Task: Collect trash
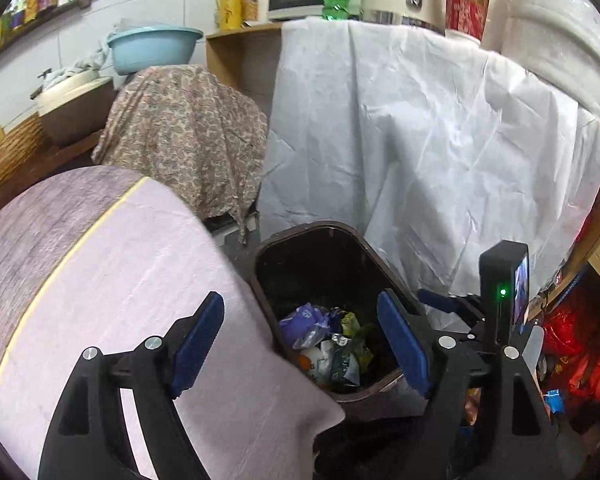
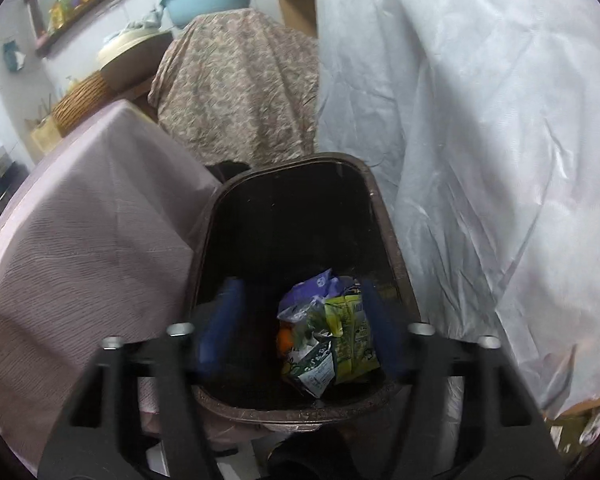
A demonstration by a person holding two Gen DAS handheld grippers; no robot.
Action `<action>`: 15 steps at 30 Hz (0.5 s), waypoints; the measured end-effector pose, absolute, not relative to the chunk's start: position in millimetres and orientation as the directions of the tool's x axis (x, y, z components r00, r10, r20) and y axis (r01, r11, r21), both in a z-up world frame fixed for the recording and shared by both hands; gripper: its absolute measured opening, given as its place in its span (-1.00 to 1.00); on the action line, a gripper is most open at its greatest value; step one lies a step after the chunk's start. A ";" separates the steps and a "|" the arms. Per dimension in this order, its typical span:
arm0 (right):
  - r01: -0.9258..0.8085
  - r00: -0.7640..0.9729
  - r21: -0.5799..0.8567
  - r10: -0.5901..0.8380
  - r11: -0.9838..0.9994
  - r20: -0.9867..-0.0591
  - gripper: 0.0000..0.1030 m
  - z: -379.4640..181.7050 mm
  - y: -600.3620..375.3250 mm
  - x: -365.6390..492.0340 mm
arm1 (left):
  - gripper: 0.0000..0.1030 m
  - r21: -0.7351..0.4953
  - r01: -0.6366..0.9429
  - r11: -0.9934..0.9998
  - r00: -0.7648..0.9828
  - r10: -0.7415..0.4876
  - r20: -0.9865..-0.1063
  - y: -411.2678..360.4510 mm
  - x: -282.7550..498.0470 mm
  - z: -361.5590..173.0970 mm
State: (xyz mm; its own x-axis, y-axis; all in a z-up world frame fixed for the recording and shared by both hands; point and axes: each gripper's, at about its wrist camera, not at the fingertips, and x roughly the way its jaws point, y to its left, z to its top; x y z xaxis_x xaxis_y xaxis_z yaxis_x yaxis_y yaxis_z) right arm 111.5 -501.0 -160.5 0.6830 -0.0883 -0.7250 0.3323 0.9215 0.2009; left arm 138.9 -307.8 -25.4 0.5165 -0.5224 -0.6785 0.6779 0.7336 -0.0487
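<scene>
A dark brown trash bin [image 1: 260, 252] stands on the floor between a round table and a white-draped counter; it also shows in the right wrist view [image 2: 396, 240]. Crumpled wrappers [image 1: 328, 344], purple, green and white, lie at its bottom, seen too in the right wrist view [image 2: 332, 340]. My left gripper [image 1: 304, 340] is open and empty above the bin's near edge. My right gripper [image 2: 304, 332] is open and empty, its blue fingers over the bin's mouth on either side of the wrappers. Part of the right gripper's body [image 1: 504, 292] shows in the left wrist view.
A round table with a pink cloth [image 1: 100, 280] is at the left, touching the bin. A white sheet [image 1: 420, 140] hangs over the counter at the right. A floral-covered object [image 1: 188, 132] stands behind. Red bags [image 1: 572, 352] lie at far right.
</scene>
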 end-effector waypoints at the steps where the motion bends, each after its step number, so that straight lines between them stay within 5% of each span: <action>1: 0.337 0.685 0.202 -0.092 0.919 -0.723 0.29 -160.1 -498.6 108.4 | 0.56 -0.047 0.673 0.738 0.524 -0.521 -0.673 -302.6 138.0 -24.3; 15: 0.343 0.749 0.194 -0.143 0.919 -0.647 0.60 -109.9 -461.9 61.1 | 0.68 -0.065 0.582 0.810 0.639 -0.506 -0.580 -223.9 111.8 -1.6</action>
State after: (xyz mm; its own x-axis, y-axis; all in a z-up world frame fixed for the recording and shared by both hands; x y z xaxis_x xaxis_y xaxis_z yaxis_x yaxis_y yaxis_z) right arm 61.1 -461.9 -109.9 0.7487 -0.1429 -0.6473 0.3429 0.9192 0.1937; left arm 111.8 -223.9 -1.6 0.6388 -0.5060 -0.5796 0.5825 0.8102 -0.0653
